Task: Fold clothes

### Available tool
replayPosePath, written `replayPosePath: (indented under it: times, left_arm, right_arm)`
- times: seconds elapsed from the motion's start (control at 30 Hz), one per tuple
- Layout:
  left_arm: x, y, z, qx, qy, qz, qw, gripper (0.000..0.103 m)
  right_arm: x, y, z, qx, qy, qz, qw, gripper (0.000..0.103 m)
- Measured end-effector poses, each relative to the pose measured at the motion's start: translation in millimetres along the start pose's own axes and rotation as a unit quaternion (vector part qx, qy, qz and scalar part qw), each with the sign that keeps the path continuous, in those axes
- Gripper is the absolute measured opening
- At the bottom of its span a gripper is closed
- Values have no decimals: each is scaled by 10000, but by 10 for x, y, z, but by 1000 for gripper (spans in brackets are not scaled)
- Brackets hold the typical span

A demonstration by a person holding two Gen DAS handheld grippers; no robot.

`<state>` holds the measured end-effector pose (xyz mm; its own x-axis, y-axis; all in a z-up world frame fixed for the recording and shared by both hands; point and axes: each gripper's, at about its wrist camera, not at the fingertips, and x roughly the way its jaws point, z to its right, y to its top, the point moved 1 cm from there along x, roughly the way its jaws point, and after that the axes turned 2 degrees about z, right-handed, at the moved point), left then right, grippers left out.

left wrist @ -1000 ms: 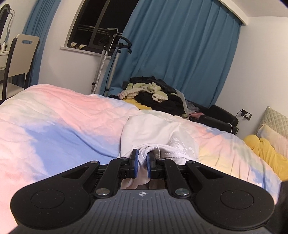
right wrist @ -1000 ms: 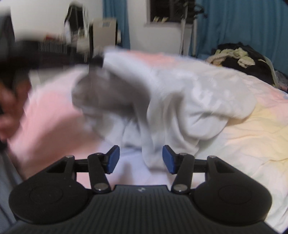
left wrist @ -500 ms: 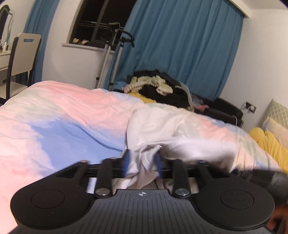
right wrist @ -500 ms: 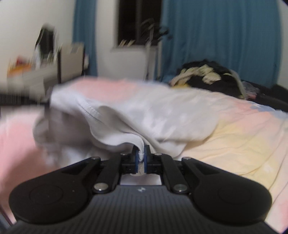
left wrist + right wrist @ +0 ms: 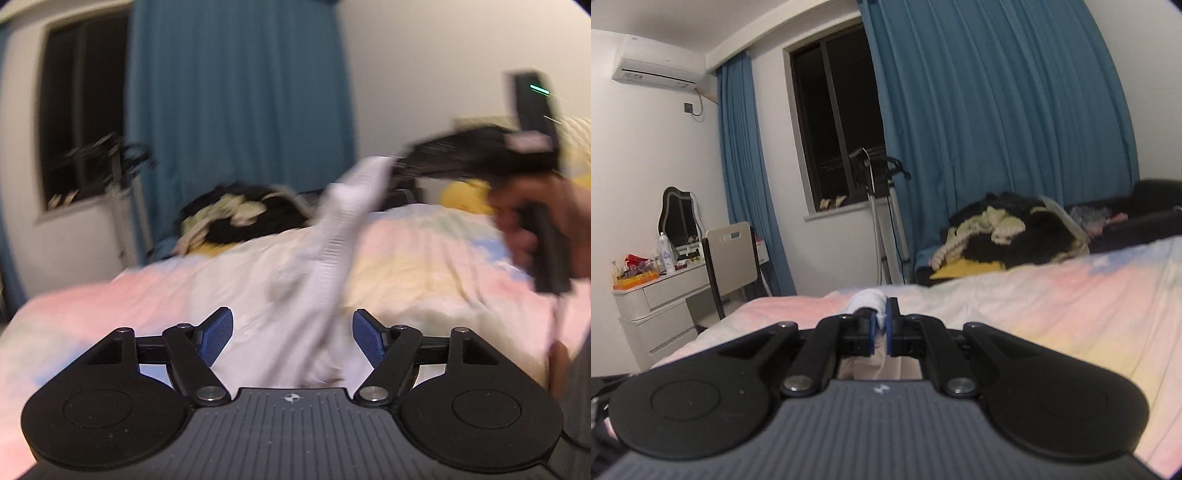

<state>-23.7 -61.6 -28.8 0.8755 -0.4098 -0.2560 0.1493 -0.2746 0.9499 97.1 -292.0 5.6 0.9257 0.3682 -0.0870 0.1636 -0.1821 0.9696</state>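
A white garment (image 5: 332,258) stretches up and to the right across the pastel bedspread (image 5: 424,251), blurred by motion. My left gripper (image 5: 291,334) is open, blue pads wide apart, and the cloth hangs between them without being pinched. In the left wrist view my right gripper (image 5: 399,164) is raised at the upper right in a hand (image 5: 524,218), pulling the garment's top edge. In the right wrist view my right gripper (image 5: 881,326) is shut on a white bunch of that garment (image 5: 870,297), which pokes out above the pads. The rest of the cloth is hidden below the tool.
A heap of dark and cream clothes (image 5: 1004,232) lies beyond the bed by the blue curtain (image 5: 997,110). A metal stand (image 5: 882,221) is under the window. A dresser (image 5: 653,302) with a mirror and a chair (image 5: 729,254) stand left. A yellow cushion (image 5: 465,194) sits behind the bed.
My left gripper has opened and let go of the white garment. My right gripper, shut on the cloth, has lifted it high and away, stretching it upward.
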Motion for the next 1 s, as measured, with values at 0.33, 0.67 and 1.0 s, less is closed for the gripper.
replayPosePath:
  times: [0.33,0.67,1.0]
  left_arm:
    - [618,-375,415,1165,659,-802,9878,77]
    - [760,-297,61,33,1321,-638,9892,10]
    - [322,-43,-469,-1679,1816,112,9689,9]
  right_arm:
    - [-4,18,88,311,135,-2,9994,6]
    - [-6,-126,135,551,-24,-239,9982,6]
    - [116,-442,30,328,-322,-972,9942,6]
